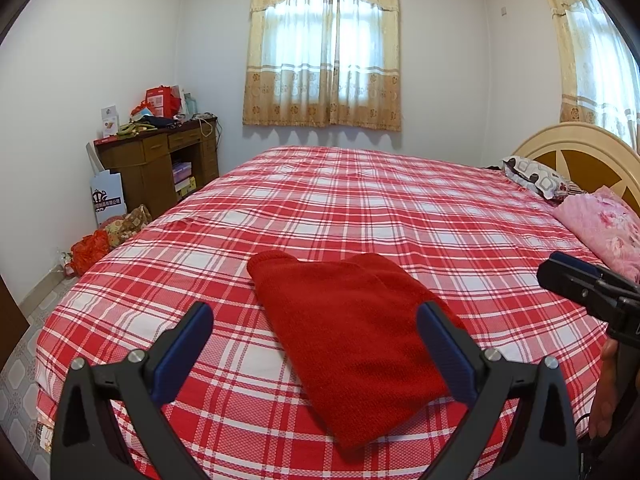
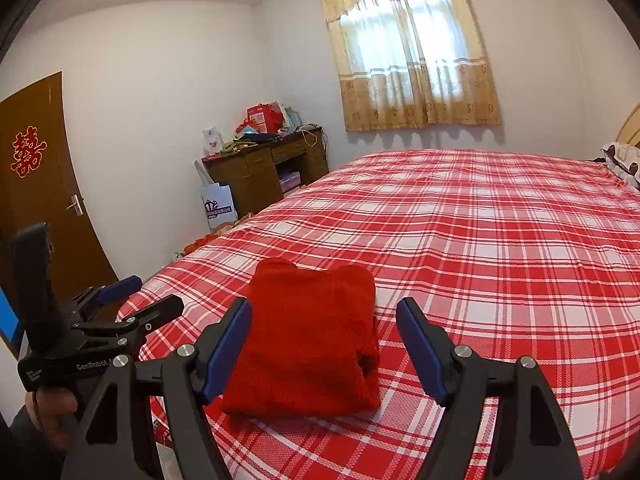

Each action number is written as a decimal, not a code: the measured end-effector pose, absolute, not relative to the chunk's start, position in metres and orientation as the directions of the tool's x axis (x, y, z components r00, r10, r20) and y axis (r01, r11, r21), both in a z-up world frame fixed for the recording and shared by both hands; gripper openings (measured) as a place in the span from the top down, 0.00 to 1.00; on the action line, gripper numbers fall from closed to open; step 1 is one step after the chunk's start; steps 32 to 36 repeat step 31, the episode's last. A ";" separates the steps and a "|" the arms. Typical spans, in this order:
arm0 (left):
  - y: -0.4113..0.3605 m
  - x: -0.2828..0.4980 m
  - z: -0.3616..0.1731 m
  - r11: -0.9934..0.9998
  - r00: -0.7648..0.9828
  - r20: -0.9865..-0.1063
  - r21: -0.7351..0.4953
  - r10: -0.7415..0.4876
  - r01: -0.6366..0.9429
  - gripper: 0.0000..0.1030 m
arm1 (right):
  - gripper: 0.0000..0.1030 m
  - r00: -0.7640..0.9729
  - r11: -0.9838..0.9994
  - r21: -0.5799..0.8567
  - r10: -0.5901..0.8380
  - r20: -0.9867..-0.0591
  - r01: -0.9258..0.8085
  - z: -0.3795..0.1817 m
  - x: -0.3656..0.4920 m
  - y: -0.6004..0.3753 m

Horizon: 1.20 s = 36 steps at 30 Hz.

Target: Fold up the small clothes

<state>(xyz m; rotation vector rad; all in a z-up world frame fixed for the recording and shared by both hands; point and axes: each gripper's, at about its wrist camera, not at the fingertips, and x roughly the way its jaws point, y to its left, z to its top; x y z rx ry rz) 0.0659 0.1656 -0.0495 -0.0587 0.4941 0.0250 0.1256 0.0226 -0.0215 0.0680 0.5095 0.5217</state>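
A small red knitted garment (image 1: 348, 336) lies folded into a compact rectangle on the red-and-white plaid bed (image 1: 360, 208). It also shows in the right wrist view (image 2: 308, 340). My left gripper (image 1: 316, 320) is open and empty, held above the near end of the garment. My right gripper (image 2: 324, 316) is open and empty, just short of the garment. The right gripper shows at the right edge of the left wrist view (image 1: 560, 272), and the left gripper at the left of the right wrist view (image 2: 140, 296), both above the bed.
A brown desk (image 1: 160, 160) piled with boxes and bags stands at the far left wall. Pillows (image 1: 536, 178) and a pink quilt (image 1: 604, 224) lie by the headboard. A brown door (image 2: 36, 184) is at the left. Bags lie on the floor (image 1: 92, 248).
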 end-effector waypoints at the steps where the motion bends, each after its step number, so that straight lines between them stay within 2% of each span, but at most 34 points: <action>1: 0.165 0.066 -0.050 0.998 0.881 -0.474 -0.048 0.009 -0.037 0.00 | 0.27 0.746 0.868 0.190 0.493 -0.447 -0.459 -0.021 0.125 0.022; 6: 0.162 0.066 -0.050 0.999 0.880 -0.474 -0.045 -0.012 -0.011 0.00 | 0.27 0.749 0.866 0.191 0.496 -0.440 -0.461 -0.022 0.124 0.020; 36: 0.184 0.070 -0.052 0.994 0.872 -0.486 -0.045 0.066 -0.100 0.00 | 0.27 0.735 0.861 0.176 0.501 -0.457 -0.477 -0.027 0.122 0.027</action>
